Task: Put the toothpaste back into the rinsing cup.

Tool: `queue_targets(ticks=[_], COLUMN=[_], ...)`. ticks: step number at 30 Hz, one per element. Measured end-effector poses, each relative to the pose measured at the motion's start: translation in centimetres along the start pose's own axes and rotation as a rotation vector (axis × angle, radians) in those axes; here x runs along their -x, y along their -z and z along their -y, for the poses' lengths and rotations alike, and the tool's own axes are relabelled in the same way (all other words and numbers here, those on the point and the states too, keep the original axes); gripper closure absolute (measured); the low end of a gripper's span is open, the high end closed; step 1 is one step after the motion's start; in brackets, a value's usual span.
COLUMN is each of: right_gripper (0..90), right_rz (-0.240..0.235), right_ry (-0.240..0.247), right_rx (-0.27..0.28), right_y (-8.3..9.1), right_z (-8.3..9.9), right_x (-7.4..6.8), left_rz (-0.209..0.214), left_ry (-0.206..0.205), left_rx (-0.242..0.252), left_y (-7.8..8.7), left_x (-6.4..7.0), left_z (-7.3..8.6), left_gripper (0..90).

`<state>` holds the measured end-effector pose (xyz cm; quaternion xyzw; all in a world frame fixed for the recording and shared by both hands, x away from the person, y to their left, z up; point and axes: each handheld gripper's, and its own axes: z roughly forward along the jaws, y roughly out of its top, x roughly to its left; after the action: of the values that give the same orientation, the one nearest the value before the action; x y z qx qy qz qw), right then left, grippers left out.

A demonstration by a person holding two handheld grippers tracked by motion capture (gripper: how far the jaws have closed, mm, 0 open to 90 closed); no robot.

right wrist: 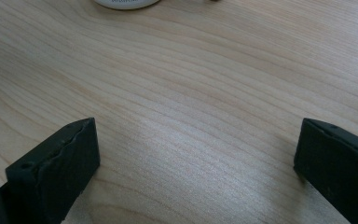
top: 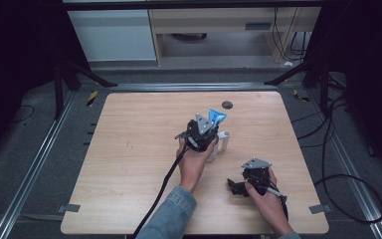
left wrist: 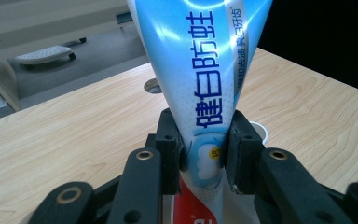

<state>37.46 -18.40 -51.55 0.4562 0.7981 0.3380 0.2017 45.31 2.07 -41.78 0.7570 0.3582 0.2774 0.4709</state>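
Toothpaste tube (left wrist: pixel 200 70) reading "健白防蛀" | left tongs (left wrist: pixel 204 154) clamp it | right tongs (right wrist: pixel 196 158) wide, over table (right wrist: pixel 191 70)

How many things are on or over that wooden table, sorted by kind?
Hand-held grippers: 2, the left hand-held gripper and the right hand-held gripper
Blue toothpaste tubes: 1, the toothpaste tube clamped in the left one
White cylinders: 1, the white cylinder standing on the table
Total: 4

Black hand-held gripper (top: pixel 199 133), grey triangular plate, trailing black cable, denim sleeve (top: pixel 171 214)
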Motion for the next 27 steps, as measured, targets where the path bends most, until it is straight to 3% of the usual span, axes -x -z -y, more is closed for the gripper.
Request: queue_targets(ticks=[16, 27], right_gripper=[0.3, 0.3], right_rz=[0.000, 0.000], right_ry=[0.000, 0.000], right_rx=[0.000, 0.000], right_y=[0.00, 0.00], right_z=[0.00, 0.00], right_x=[0.00, 0.00], left_rz=[0.005, 0.004], left_ry=[-0.001, -0.009], left_rx=[0.015, 0.011], left_y=[-0.05, -0.21], left_x=[0.24, 0.34], left_z=[0.03, 0.12], left_gripper=[63.8, 54.7])
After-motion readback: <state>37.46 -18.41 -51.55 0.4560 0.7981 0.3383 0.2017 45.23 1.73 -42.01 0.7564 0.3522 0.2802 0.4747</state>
